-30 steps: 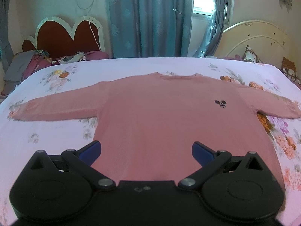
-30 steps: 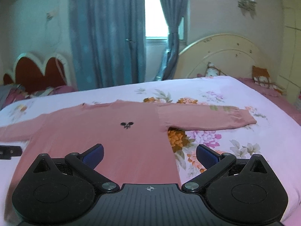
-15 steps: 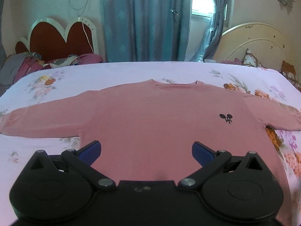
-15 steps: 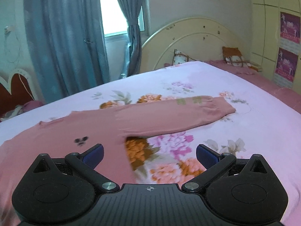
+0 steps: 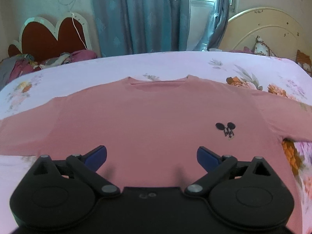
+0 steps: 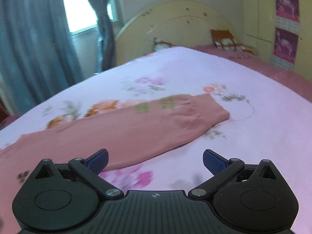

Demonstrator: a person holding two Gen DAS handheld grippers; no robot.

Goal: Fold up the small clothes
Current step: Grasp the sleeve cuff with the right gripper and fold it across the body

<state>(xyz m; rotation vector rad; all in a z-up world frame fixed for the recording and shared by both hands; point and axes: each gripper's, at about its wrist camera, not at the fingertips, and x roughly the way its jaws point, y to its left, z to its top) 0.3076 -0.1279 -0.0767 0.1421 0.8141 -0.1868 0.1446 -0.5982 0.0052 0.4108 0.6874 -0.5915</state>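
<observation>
A pink long-sleeved shirt (image 5: 156, 115) lies flat and face up on the floral bedsheet (image 5: 175, 62), sleeves spread out, with a small black logo (image 5: 226, 129) on the chest. My left gripper (image 5: 151, 155) is open and empty, hovering over the shirt's lower body. In the right wrist view the shirt's right sleeve (image 6: 136, 126) stretches across to its cuff (image 6: 216, 111). My right gripper (image 6: 155, 160) is open and empty, just in front of that sleeve, over the bedsheet (image 6: 253, 136).
A red scalloped headboard (image 5: 48, 35) with a pile of clothes (image 5: 39, 62) stands at the back left. A cream headboard (image 6: 175, 25) with pillows (image 6: 226, 39) stands at the right. Blue curtains (image 5: 140, 15) hang behind the bed.
My left gripper has moved closer over the shirt's body. My right gripper has swung right, from the shirt's body to the right sleeve and cuff. Both stay open.
</observation>
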